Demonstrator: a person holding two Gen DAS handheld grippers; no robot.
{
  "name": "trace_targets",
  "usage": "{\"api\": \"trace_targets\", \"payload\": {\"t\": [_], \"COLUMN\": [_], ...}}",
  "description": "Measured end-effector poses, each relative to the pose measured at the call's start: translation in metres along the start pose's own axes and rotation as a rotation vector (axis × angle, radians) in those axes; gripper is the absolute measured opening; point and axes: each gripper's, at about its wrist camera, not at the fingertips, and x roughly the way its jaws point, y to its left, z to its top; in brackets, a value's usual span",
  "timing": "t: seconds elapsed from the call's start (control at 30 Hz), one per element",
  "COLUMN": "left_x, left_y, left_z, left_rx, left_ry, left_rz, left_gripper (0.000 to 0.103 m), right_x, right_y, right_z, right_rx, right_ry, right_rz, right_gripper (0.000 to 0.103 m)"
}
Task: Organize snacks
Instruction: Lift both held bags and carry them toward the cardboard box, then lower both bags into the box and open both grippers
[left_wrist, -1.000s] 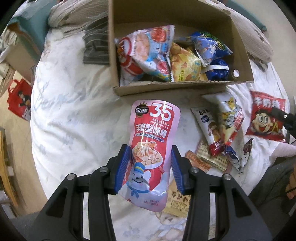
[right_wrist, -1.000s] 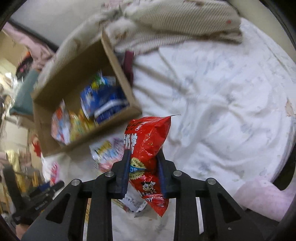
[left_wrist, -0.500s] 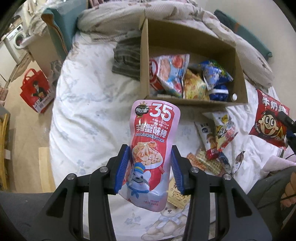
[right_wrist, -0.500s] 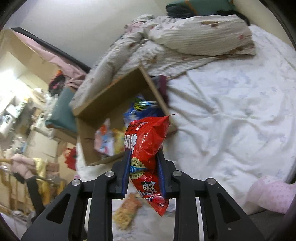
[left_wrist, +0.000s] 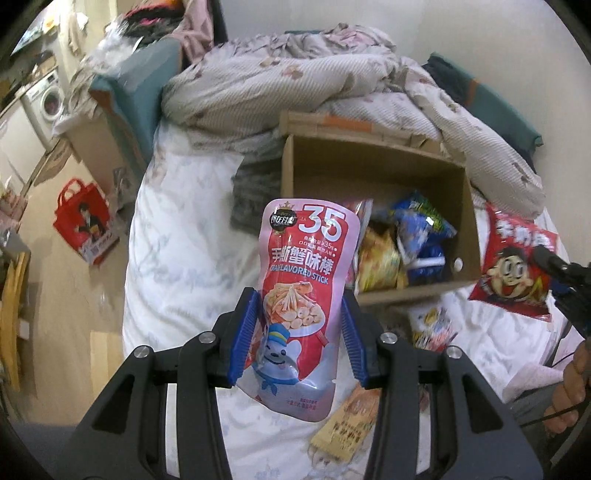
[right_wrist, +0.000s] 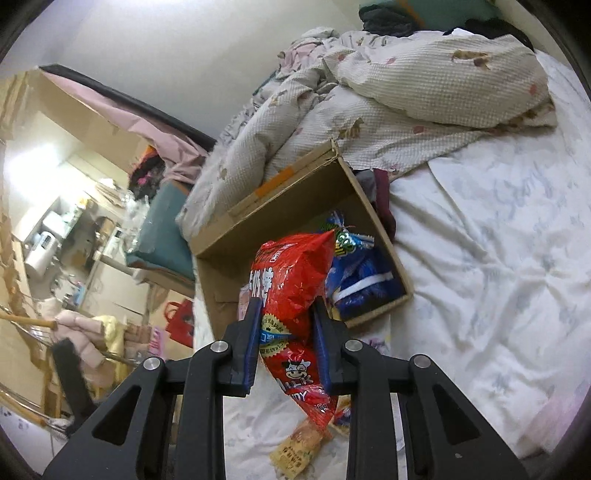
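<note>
My left gripper (left_wrist: 298, 325) is shut on a pink crab stick pouch (left_wrist: 306, 273), held up in the air in front of the open cardboard box (left_wrist: 373, 173) on the bed. My right gripper (right_wrist: 286, 332) is shut on a red milk candy bag (right_wrist: 291, 284), held above the box's near edge (right_wrist: 229, 266). The same red bag (left_wrist: 517, 258) and the right gripper show at the right of the left wrist view. Inside the box lie a yellow bag (left_wrist: 376, 262) and blue bags (left_wrist: 421, 229).
Loose snack packets lie on the white sheet in front of the box (left_wrist: 432, 325), with a tan packet (left_wrist: 351, 428) nearest. A rumpled quilt (left_wrist: 295, 85) is piled behind the box. A red tote bag (left_wrist: 85, 221) stands on the floor left of the bed.
Both grippers have risen and tilted up with their bags still held. The box and quilt now sit lower in both views, and more of the room shows.
</note>
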Motion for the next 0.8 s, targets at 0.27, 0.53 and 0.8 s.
{"api": "trace_targets", "payload": {"t": [0.27, 0.53, 0.8], "left_x": [0.024, 0.068, 0.095], "left_y": [-0.025, -0.038, -0.036], "left_z": [0.041, 0.064, 0.064], "left_rx": [0.080, 0.113, 0.125], "left_ry": [-0.023, -0.018, -0.025], "left_rz": [-0.026, -0.062, -0.064], "left_gripper": [0.041, 0.041, 0.041], "right_x": [0.043, 0.091, 0.116], "right_y": [0.007, 0.013, -0.006], "right_z": [0.031, 0.041, 0.038], "right_rx": [-0.014, -0.069, -0.042], "right_ry": [0.053, 0.082, 0.104], "right_rz": [-0.037, -0.006, -0.015], "right_gripper": [0.027, 0.027, 0.027]}}
